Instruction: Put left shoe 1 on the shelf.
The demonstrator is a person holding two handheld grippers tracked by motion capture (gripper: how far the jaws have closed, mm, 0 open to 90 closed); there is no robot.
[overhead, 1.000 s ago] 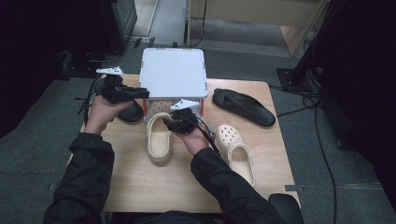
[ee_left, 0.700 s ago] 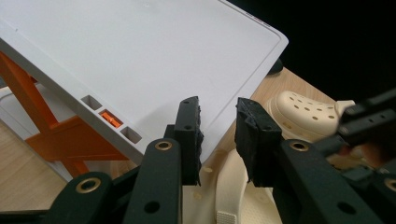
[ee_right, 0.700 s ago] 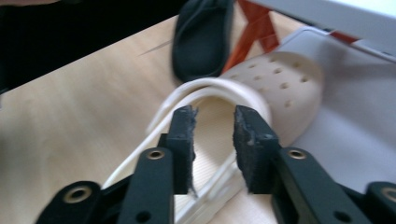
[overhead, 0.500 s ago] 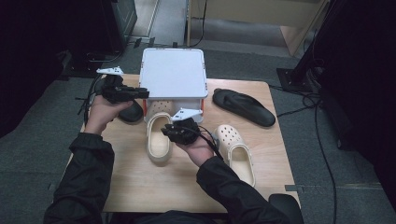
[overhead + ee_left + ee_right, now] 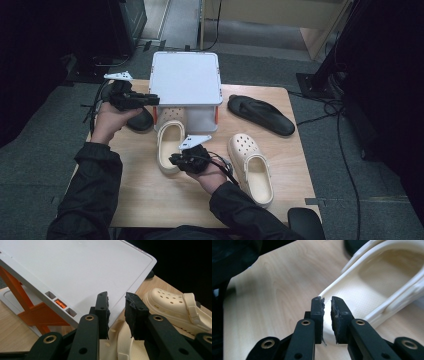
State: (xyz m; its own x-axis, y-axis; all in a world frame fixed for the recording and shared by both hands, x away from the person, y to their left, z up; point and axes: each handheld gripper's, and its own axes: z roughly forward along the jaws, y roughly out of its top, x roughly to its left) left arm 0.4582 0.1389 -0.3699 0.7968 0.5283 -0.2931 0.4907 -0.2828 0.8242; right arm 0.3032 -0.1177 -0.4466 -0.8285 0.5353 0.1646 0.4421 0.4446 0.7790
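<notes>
A white box lid [image 5: 186, 77] [image 5: 75, 270] stands raised over its base, with orange latches [image 5: 37, 315] below it. My left gripper [image 5: 156, 100] [image 5: 117, 312] is shut on the lid's left edge. Under the lid lies a cream clog with holes [image 5: 172, 111] [image 5: 125, 340]. In front of the box, a second cream clog [image 5: 167, 137] [image 5: 372, 290] rests on the wooden table [image 5: 150, 200]. My right gripper [image 5: 172, 160] [image 5: 327, 312] is shut on the thin rim at that clog's heel end.
A third cream clog [image 5: 252, 167] [image 5: 175, 307] lies right of my right hand. A black sandal [image 5: 260, 115] lies at the back right. Part of a black shoe [image 5: 142, 122] shows under my left hand. Cables trail over the floor around the table.
My right gripper has slid back along the front clog, from beside the box to the clog's heel. The left gripper and the lid have stayed put.
</notes>
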